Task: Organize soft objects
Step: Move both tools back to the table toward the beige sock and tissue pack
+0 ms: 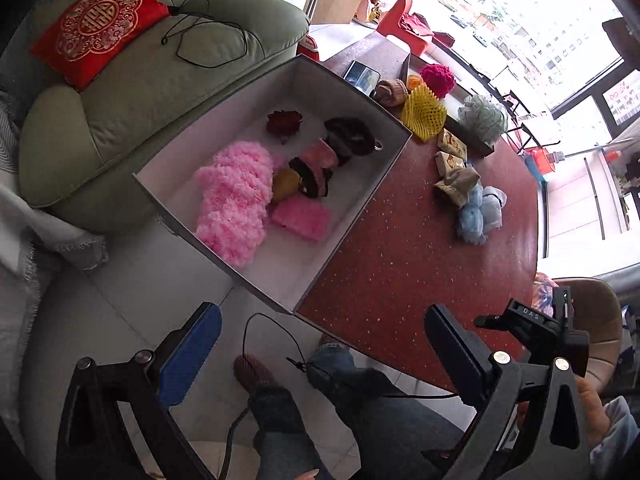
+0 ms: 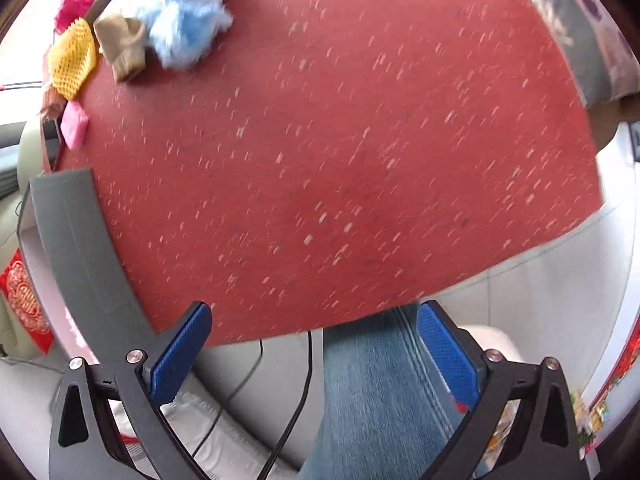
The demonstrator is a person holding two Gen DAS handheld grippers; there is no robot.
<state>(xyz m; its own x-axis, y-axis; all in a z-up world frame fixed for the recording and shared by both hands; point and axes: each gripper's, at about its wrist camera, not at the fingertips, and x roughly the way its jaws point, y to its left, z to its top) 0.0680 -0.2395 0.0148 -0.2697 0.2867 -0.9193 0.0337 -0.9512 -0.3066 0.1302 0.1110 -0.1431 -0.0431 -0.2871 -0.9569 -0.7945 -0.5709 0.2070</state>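
A grey box (image 1: 394, 148) with a white inside stands at the left edge of the red table (image 1: 400, 264). In it lie a fluffy pink piece (image 1: 234, 200), a pink sponge (image 1: 301, 217) and several dark scrunchies. On the table lie a blue fluffy ball (image 1: 478, 210), beige socks (image 1: 456, 184), a yellow foam net (image 1: 423, 112), a magenta knit ball (image 1: 438, 78) and a green mesh pouf (image 1: 482, 118). My left gripper (image 1: 320, 352) is open and empty, near the box's near corner. My right gripper (image 2: 316, 356) is open and empty over the table's near edge; the blue ball (image 2: 186, 28) is far off.
A green armchair (image 1: 160, 92) with a red cushion (image 1: 94, 28) stands left of the box. A phone (image 1: 362, 76) lies behind the box. The person's jeans-clad legs (image 1: 344, 400) and a cable are below the grippers. A brown chair (image 1: 600, 320) stands at the right.
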